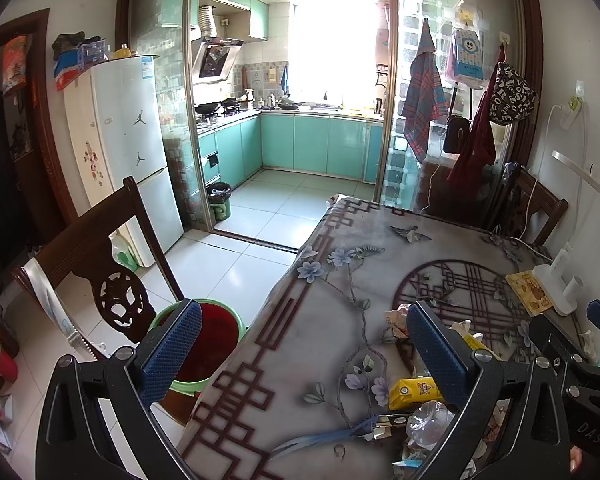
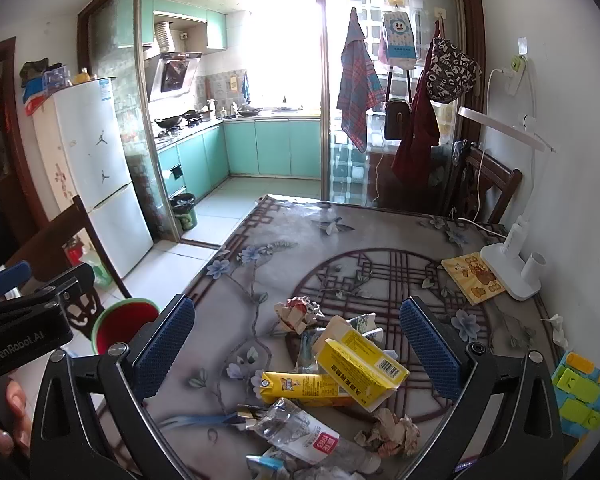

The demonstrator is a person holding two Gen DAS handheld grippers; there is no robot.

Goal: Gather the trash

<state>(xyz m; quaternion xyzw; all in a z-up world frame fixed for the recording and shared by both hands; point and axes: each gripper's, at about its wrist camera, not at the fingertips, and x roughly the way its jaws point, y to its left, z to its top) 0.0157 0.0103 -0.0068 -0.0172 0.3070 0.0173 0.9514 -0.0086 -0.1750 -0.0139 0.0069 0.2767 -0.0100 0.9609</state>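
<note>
A pile of trash lies on the patterned table [image 2: 340, 240]: a yellow carton [image 2: 360, 364], a flat yellow juice box [image 2: 300, 389], a crushed clear plastic bottle [image 2: 300, 434], crumpled paper [image 2: 300, 312] and a brown paper wad [image 2: 392, 432]. My right gripper [image 2: 296, 344] is open above the pile. My left gripper [image 1: 304, 344] is open over the table's left edge; the juice box [image 1: 412, 392] and bottle [image 1: 428, 422] show by its right finger. A green bin with a red liner [image 1: 204, 344] stands on the floor left of the table.
A dark wooden chair [image 1: 100, 264] stands by the bin. A white desk lamp [image 2: 512, 268] and a yellow booklet [image 2: 472, 276] sit at the table's right. A fridge [image 1: 120, 148] and the kitchen doorway are beyond. A second chair [image 2: 480, 188] is at the far side.
</note>
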